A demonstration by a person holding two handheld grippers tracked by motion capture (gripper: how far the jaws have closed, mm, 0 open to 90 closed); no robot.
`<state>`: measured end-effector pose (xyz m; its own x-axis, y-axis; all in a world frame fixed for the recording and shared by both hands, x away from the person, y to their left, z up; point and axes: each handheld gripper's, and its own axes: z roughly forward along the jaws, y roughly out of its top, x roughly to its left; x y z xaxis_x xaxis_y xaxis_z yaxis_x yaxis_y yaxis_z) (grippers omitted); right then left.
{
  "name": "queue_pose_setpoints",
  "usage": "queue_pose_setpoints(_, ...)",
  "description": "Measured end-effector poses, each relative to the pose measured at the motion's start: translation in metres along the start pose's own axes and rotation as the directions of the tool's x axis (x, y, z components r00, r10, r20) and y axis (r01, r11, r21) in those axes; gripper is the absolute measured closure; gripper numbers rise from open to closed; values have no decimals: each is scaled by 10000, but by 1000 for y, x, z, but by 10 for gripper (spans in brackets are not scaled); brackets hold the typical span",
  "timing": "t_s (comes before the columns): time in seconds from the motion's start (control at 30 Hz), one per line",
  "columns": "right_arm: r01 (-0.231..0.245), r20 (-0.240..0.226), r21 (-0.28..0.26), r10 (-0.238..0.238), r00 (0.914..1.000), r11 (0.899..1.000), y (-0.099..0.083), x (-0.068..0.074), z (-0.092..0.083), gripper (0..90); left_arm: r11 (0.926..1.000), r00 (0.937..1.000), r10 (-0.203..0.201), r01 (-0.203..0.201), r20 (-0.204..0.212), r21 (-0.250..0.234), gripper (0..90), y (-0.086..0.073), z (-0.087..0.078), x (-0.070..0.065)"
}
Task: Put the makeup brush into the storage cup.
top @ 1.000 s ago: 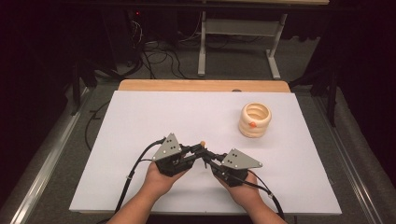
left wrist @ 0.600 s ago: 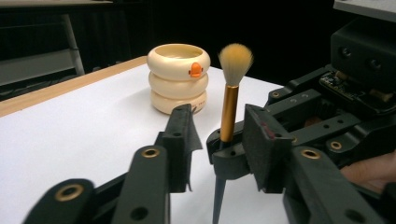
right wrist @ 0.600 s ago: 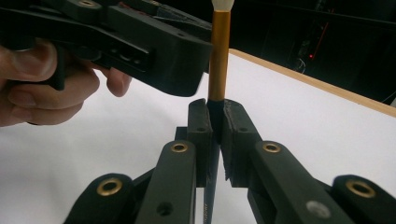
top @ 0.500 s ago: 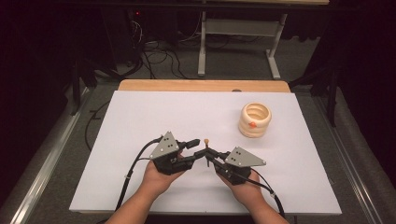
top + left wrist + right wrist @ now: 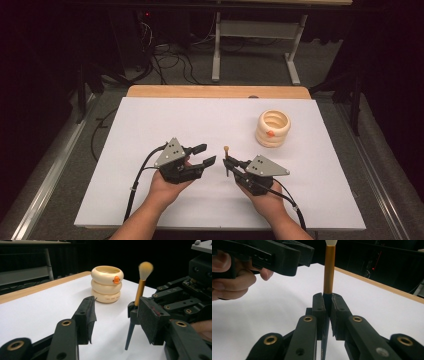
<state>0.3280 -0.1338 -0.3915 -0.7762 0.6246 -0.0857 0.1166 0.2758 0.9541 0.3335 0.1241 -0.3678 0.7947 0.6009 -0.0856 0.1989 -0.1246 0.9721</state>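
Pinching a makeup brush (image 5: pixel 226 159) at its dark handle, the right claw (image 5: pixel 230 165) holds it upright above the white surface (image 5: pixel 150 125), gold ferrule and pale bristle tip pointing up. The left claw (image 5: pixel 203 154) sits just beside it with its jaws spread, having just been opening, and nothing lies between its pads. A cream ringed holder (image 5: pixel 273 128) with an orange dot stands well apart toward the far right of the surface.

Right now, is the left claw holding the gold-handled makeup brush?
No, the left claw stands open and empty, while the right claw clamps the gold-handled makeup brush upright.
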Motion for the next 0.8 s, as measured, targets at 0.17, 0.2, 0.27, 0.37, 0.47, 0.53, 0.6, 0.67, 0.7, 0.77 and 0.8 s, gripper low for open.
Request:
queue_pose_setpoints(0.17,-48,50,-10,48,10000,10000,0,-3,-3,852,10000,9997,37,-37,-262,27,454,-2,-1,5)
queue_pose_setpoints(0.2,-68,83,-5,69,9999,10000,0,-4,-4,852,10000,9995,20,-19,-327,32,448,-2,-2,6)
queue_pose_setpoints(0.27,-53,125,-64,54,9999,10000,0,-5,-4,852,10000,9992,7,-6,-408,34,437,-3,-2,8)
queue_pose_setpoints(0.37,-23,160,-111,25,9999,9999,0,-7,-6,852,10000,9984,-12,15,-573,56,413,-4,-3,10)
queue_pose_setpoints(0.47,-50,238,-121,53,9997,9999,0,-9,-8,852,9998,9979,-20,31,-642,181,385,-5,-2,13)
queue_pose_setpoints(0.53,-66,231,-124,69,9997,9999,0,-11,-9,853,9997,9974,1,15,-717,230,367,-5,-2,14)
queue_pose_setpoints(0.6,-20,308,-166,26,9995,9999,1,-12,-10,853,9996,9969,-10,32,-785,279,349,-6,-3,15)
queue_pose_setpoints(0.67,-119,306,-141,123,9995,9998,1,-13,-11,852,9992,9963,-32,65,-860,382,319,-6,-3,17)
queue_pose_setpoints(0.7,-43,391,-104,47,9992,9999,0,-14,-12,852,9991,9958,-29,68,-920,419,303,-7,-3,18)
queue_pose_setpoints(0.77,-62,381,-125,66,9993,9999,0,-16,-13,852,9991,9941,-8,54,-1084,419,276,-7,-5,20)
queue_pose_setpoints(0.8,-45,400,-164,51,9992,9999,0,-17,-13,852,9992,9930,-30,77,-1182,393,261,-7,-6,21)
